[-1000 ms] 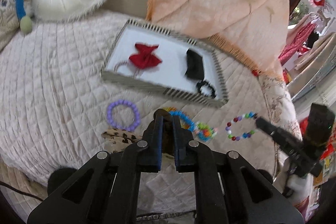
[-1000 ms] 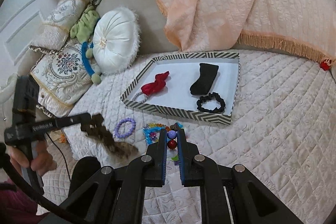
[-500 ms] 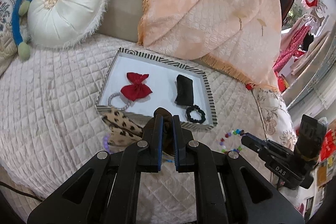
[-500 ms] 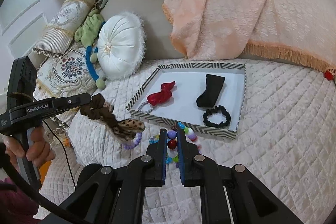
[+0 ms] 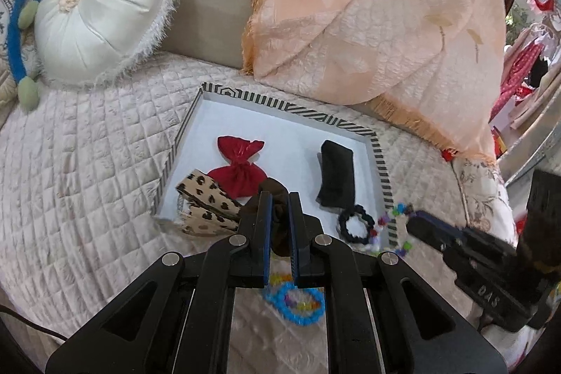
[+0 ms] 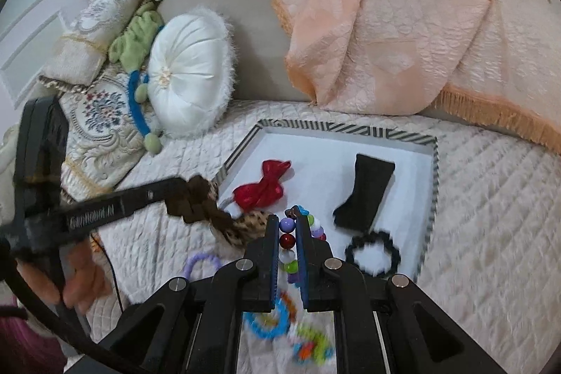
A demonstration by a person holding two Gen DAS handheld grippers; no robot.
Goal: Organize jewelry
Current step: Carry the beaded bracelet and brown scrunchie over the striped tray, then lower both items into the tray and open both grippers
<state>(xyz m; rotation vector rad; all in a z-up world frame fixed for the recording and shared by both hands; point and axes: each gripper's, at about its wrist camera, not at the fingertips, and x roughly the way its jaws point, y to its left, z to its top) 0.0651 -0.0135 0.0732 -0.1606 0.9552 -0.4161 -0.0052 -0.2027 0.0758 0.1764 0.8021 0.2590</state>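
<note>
1. My left gripper [image 5: 279,198] pinches the brown scrunchie with leopard-print tails [image 5: 207,200], hanging just ahead over the striped-rim white tray's [image 5: 380,160] near-left corner.
2. My right gripper [image 6: 288,232] pinches the multicoloured bead bracelet [image 6: 286,226] above the near rim.
3. I should lower left-of-centre, beside the red satin bow [image 5: 240,163], then let go.

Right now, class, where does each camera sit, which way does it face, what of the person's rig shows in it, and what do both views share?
Left wrist: on the left hand-held gripper, facing the striped-rim white tray; its fingers clamp a brown leopard-print hair bow.
Right wrist: on the right hand-held gripper, facing the same tray from the right; it clamps a multicoloured bead bracelet; the person's left hand shows.
Shared: tray, red satin bow, black scrunchie, each other's gripper.
</note>
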